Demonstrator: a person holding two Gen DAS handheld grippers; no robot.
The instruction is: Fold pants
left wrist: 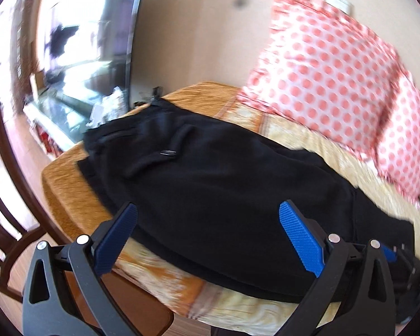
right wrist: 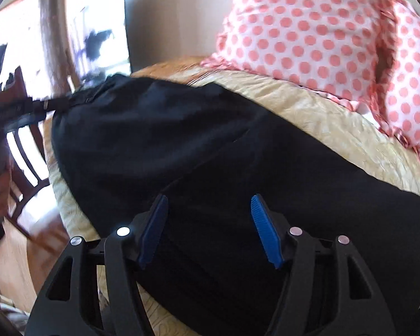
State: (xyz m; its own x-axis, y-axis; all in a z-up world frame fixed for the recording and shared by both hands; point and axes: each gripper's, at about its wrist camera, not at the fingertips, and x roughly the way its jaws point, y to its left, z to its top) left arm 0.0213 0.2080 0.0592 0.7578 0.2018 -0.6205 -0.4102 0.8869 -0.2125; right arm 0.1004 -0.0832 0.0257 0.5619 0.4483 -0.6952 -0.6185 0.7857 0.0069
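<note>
The pants (left wrist: pixel 210 173) lay flat on the bed (left wrist: pixel 70 196), with the pillow (left wrist: pixel 336 70) behind them against the wall. Both tools hovered over the pants' near edge, a chair (left wrist: pixel 2 210) left of the bed.

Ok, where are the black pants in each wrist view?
Left wrist: the black pants run from centre-left to lower right across the bed, under the open left claw.
Right wrist: they fill the centre and lower right, under the open right claw.
Shared landmark: the polka-dot pillow, upper right.
</note>
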